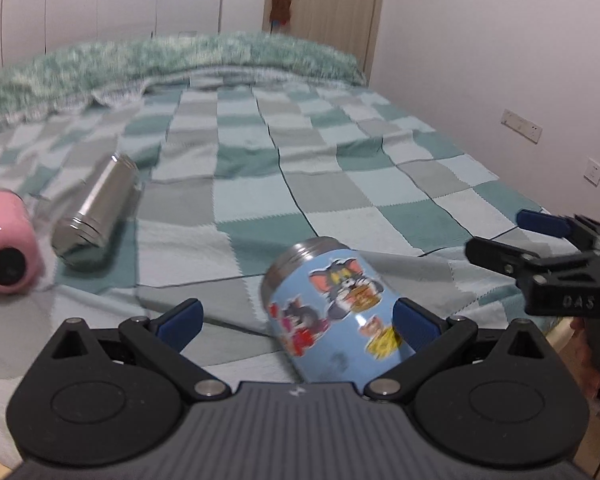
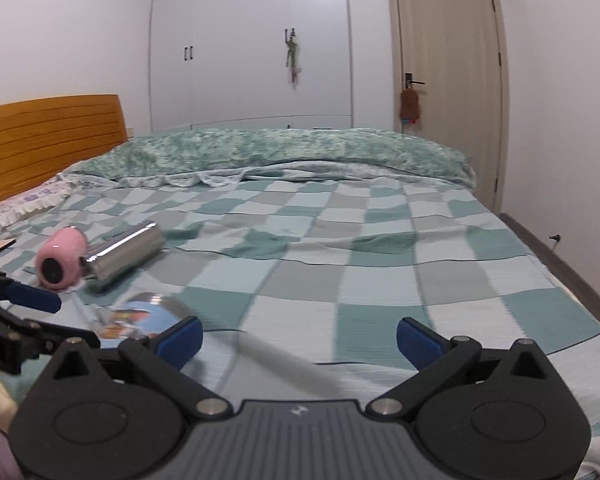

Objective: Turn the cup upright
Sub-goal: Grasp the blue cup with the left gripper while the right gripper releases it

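Observation:
A light blue cup (image 1: 336, 312) with cartoon stickers lies tilted on the checked bed cover, its steel rim pointing away. My left gripper (image 1: 298, 322) is open; the cup lies between its blue pads, close to the right pad (image 1: 416, 326). The left pad (image 1: 180, 320) is apart from it. In the right wrist view the cup (image 2: 140, 316) shows blurred at the lower left. My right gripper (image 2: 298, 338) is open and empty over the cover. It also shows at the right edge of the left wrist view (image 1: 540, 236).
A steel flask (image 1: 96, 212) and a pink cup (image 1: 8, 248) lie on their sides to the left of the blue cup. A green quilt (image 2: 292, 156) is bunched along the far side of the bed. A wooden headboard (image 2: 48, 136) is at the left.

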`<state>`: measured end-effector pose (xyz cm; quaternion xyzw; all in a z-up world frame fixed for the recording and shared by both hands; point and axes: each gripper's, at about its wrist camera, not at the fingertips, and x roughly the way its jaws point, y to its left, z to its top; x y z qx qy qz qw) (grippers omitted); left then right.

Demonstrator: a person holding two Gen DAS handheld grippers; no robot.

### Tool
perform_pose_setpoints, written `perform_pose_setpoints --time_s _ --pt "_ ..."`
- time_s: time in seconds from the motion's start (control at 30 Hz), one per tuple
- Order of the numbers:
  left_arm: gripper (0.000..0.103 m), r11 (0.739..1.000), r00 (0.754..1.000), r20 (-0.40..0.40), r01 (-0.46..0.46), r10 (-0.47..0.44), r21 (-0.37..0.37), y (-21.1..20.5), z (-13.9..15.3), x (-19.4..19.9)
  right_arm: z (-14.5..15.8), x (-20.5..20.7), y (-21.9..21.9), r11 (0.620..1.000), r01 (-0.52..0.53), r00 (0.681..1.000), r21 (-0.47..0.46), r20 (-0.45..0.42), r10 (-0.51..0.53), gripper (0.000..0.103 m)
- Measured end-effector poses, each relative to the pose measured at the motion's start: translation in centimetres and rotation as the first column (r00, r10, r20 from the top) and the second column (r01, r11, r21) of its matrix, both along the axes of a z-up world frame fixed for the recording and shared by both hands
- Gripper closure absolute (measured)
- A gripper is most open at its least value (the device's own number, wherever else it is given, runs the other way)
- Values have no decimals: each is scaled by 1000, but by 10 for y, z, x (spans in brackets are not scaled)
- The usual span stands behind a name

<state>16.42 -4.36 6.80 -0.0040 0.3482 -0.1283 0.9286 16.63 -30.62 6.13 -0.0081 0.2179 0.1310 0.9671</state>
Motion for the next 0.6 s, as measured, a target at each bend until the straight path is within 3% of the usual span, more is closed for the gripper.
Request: perform_pose_setpoints --time_s 0.3,0.4,0.47,0.53,0.6 --pt "0 997 979 -190 -72 68 -14 -24 -13 48 -17 14 -24 1000 -11 1000 -12 -15 11 0" --pt "0 994 955 -284 -100 85 -39 -28 -24 60 -22 15 -25 999 -29 999 -19 -25 28 0" --pt "8 989 932 -349 -129 94 -78 -26 -33 68 -25 16 -24 999 -39 999 -27 -30 38 0" --pt "10 981 923 -366 -163 114 -105 -25 -38 71 -26 14 -25 999 -45 999 -26 -31 44 0" --pt "12 978 930 -346 -175 127 -110 -26 -37 69 -26 12 -26 999 -44 999 -17 -30 44 0"
